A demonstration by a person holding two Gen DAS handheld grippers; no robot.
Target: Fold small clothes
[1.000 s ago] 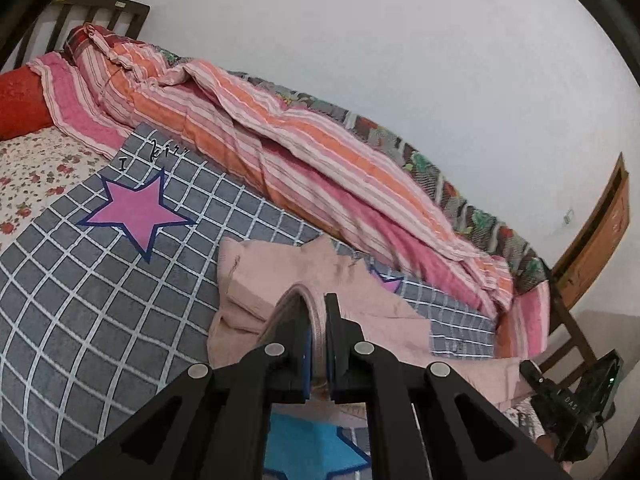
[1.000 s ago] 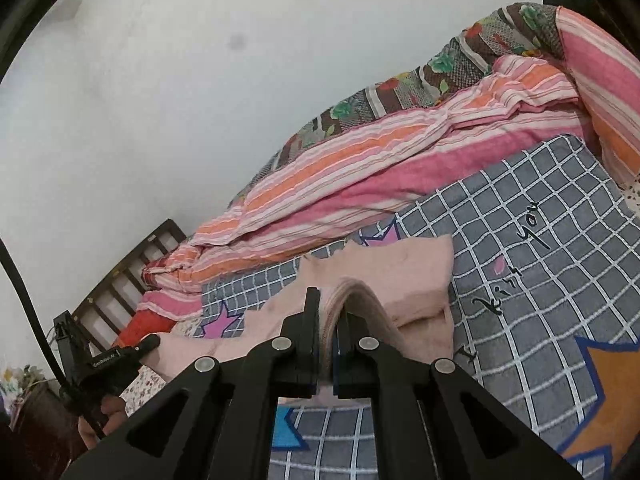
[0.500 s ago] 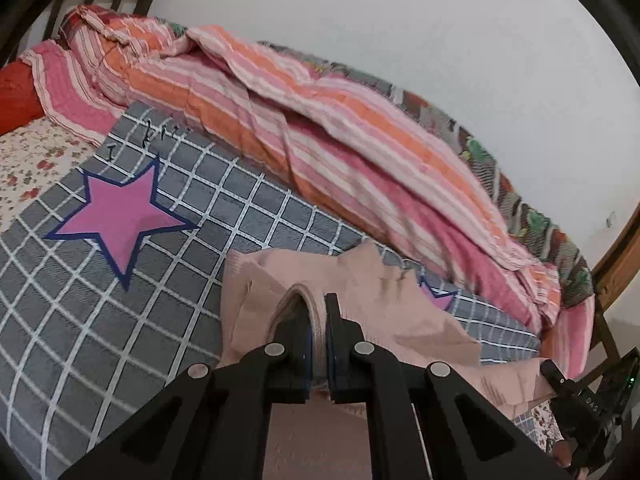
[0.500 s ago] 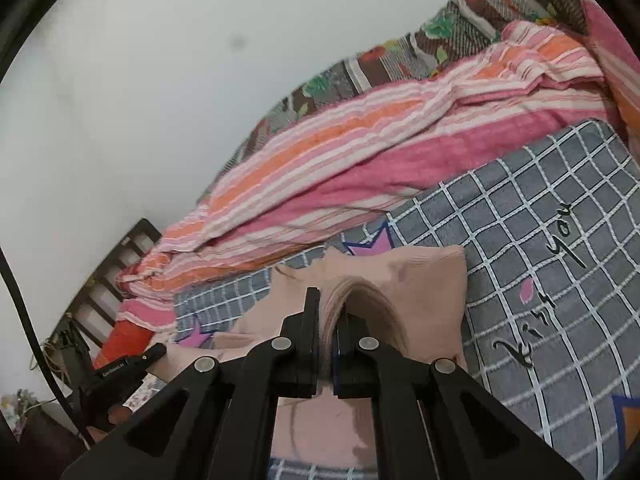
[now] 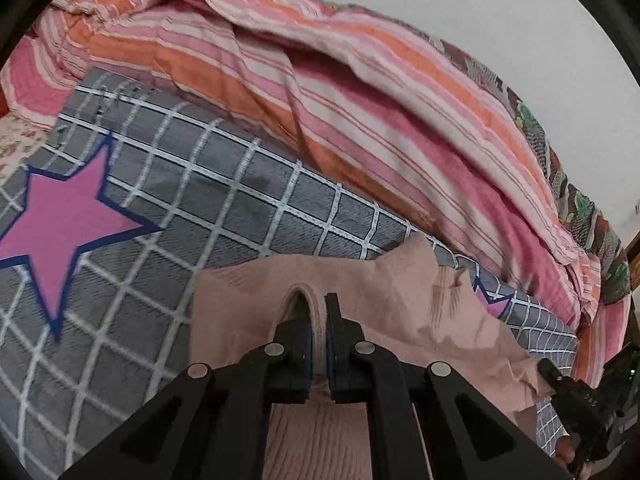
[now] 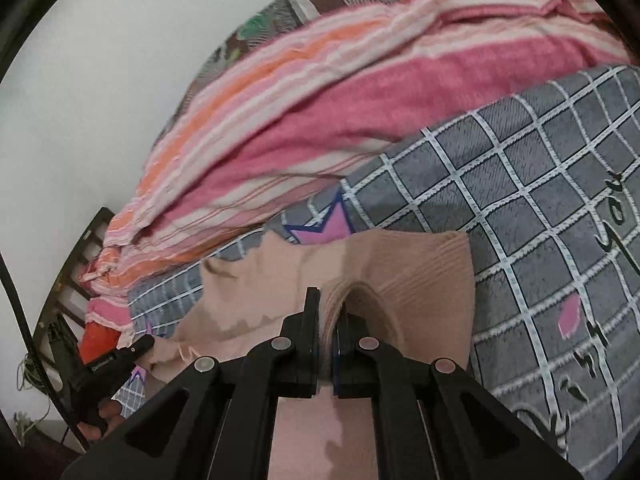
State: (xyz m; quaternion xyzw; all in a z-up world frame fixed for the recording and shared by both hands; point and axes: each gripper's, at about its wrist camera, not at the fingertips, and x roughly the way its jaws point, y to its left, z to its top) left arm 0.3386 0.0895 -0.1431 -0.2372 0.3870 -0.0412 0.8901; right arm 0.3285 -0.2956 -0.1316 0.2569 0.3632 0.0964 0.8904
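Both wrist views look forward and obliquely down along their own closed fingers, close above the grid blanket [image 5: 224, 200], each facing the striped quilt [image 6: 320, 128] and wall beyond, sharing the pink garment [image 5: 360, 292] between them.

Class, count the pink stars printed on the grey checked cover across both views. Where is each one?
2. A big star lies at the cover's left; a small star peeks out beyond the garment's far edge. The garment may hide others.

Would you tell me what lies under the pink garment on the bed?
The pink garment lies on the grey checked bedcover; a pink star peeks out at its far edge. Whatever else it covers is hidden.
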